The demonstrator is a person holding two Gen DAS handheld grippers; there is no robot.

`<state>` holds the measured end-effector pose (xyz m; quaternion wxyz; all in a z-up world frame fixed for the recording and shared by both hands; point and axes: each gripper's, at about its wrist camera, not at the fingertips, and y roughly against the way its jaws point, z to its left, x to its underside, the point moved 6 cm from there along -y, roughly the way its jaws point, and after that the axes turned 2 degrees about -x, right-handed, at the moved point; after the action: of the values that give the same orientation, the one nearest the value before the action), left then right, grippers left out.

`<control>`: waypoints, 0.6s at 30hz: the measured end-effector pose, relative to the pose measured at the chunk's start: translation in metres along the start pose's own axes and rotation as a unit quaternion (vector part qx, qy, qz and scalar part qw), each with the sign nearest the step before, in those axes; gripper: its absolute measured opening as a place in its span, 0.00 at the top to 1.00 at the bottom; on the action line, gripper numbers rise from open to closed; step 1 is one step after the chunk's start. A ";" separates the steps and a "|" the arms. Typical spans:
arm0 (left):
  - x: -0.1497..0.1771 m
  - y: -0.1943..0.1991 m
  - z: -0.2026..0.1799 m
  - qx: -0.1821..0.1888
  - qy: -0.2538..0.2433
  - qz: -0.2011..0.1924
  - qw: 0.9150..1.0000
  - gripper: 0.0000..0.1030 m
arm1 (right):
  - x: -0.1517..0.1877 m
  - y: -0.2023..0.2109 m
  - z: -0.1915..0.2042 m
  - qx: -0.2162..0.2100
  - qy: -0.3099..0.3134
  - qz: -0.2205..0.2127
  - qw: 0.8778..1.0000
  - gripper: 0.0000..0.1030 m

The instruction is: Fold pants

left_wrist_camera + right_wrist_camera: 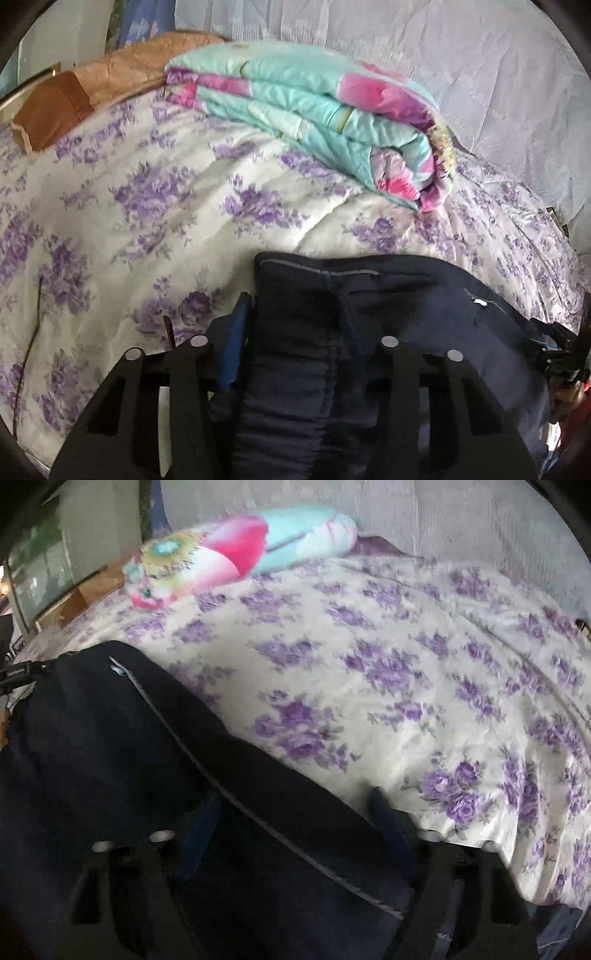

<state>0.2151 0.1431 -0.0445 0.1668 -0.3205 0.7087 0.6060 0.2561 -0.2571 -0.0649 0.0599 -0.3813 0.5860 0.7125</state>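
Left hand-held gripper (295, 325): you have it tilted downward, jaws closed on dark cloth bunched between them.
Right hand-held gripper (295, 812): you have it angled down likewise, cloth filling its jaws.

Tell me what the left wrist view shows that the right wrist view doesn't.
Only the left wrist view: the brown pillow at the bed's far left, and the quilt's stacked folds from the side. Only the right wrist view: a glass pane at far left, and the quilt end-on. Both: the dark pants between each set of tongs, the folded quilt and the purple-flowered bedspread.
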 end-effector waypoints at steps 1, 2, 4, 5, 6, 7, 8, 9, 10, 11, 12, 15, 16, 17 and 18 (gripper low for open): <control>-0.002 0.004 0.001 -0.013 -0.001 -0.012 1.000 0.73 | 0.000 0.008 0.008 -0.007 -0.001 -0.003 1.000 0.84; -0.002 0.007 0.002 -0.011 0.002 -0.015 1.000 0.73 | 0.001 0.015 0.013 0.006 -0.001 -0.006 1.000 0.96; -0.003 0.013 0.006 0.004 0.019 -0.017 1.000 0.76 | 0.004 0.041 0.032 0.035 0.024 -0.027 0.999 0.96; -0.003 0.017 0.008 0.013 0.030 -0.018 0.999 0.78 | 0.006 0.053 0.038 0.040 0.029 -0.037 0.998 0.96; -0.003 0.021 0.011 0.020 0.036 -0.020 0.999 0.78 | 0.007 0.074 0.049 0.046 0.034 -0.056 0.997 0.96; -0.002 0.027 0.012 0.029 0.043 -0.023 0.998 0.79 | 0.009 0.093 0.059 0.047 0.039 -0.074 0.995 0.96; 0.001 0.039 0.013 0.043 0.047 -0.030 0.998 0.79 | 0.012 0.112 0.070 0.052 0.045 -0.090 0.993 0.96; 0.002 0.048 0.013 0.050 0.048 -0.036 0.997 0.80 | 0.018 0.131 0.082 0.062 0.052 -0.105 0.991 0.96; 0.006 0.063 0.013 0.060 0.044 -0.045 0.996 0.81 | 0.021 0.144 0.086 0.064 0.057 -0.112 0.990 0.96; 0.010 0.074 0.013 0.067 0.039 -0.052 0.996 0.82 | 0.032 0.164 0.100 0.069 0.068 -0.125 0.987 0.96; 0.017 0.093 0.014 0.079 0.030 -0.062 0.994 0.82 | 0.048 0.184 0.117 0.075 0.081 -0.137 0.984 0.96; 0.048 0.136 0.024 0.088 0.013 -0.084 0.992 0.91 | 0.098 0.216 0.158 0.079 0.104 -0.151 0.980 0.96; 0.059 0.146 0.031 0.088 0.011 -0.087 0.992 0.92 | 0.121 0.221 0.172 0.077 0.107 -0.151 0.980 0.96; 0.070 0.153 0.039 0.089 0.014 -0.087 0.992 1.00 | 0.139 0.225 0.180 0.073 0.105 -0.148 0.981 0.96; 0.086 0.159 0.053 0.089 0.024 -0.081 0.992 1.00 | 0.160 0.224 0.188 0.065 0.099 -0.140 0.983 0.96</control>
<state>0.0387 0.1821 0.0104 0.2265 -0.3754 0.7354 0.5167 -0.0643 -0.2180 0.0182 0.1258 -0.5234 0.5748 0.6163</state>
